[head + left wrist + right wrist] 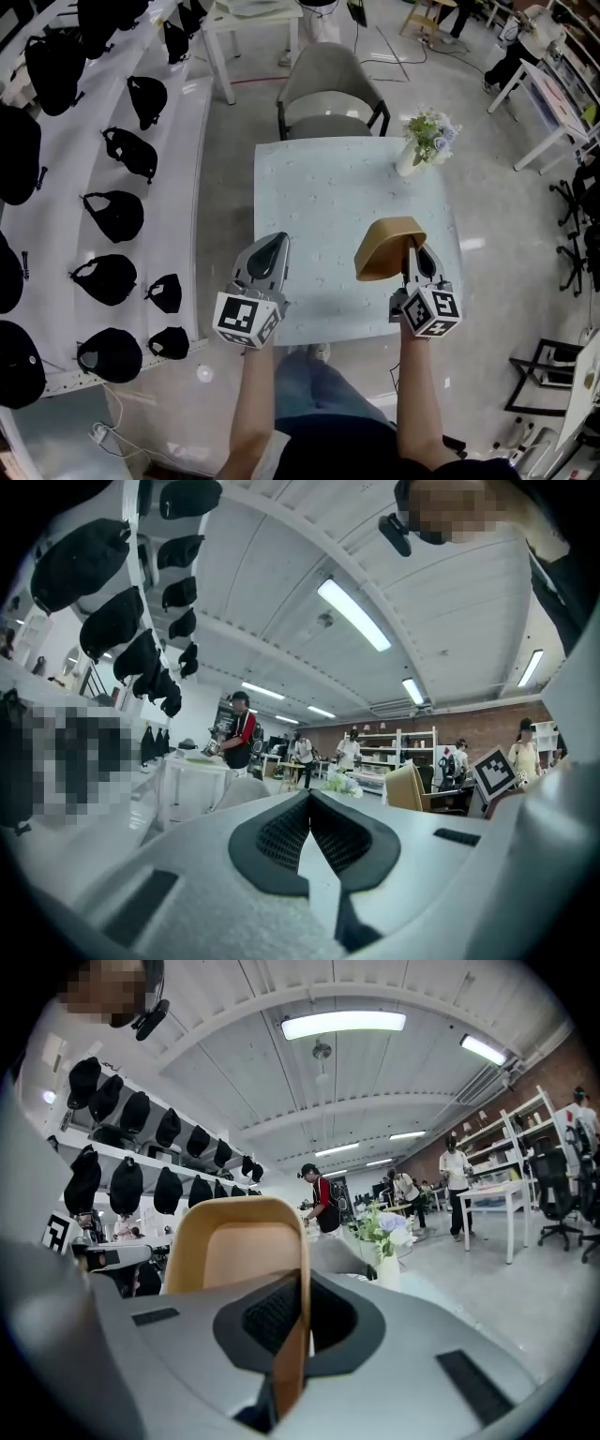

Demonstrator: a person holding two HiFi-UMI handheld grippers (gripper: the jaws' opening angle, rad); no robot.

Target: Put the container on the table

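The tan container (389, 248) is held tipped over the near right part of the bench (328, 206). The right tongs (415, 255) pinch only one thin wall. With so slight a hold it could swivel or slip, and let go tilted near the front edge it might topple off. The left tongs (272, 246) are pressed together on nothing, by the near left edge.

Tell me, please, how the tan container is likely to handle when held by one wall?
Probably stiff: the container shows no bending though the right gripper pinches only one thin wall. Likely light for its size, since that edge grip alone carries it over the table. It looks smooth, so it might pivot in the jaws.
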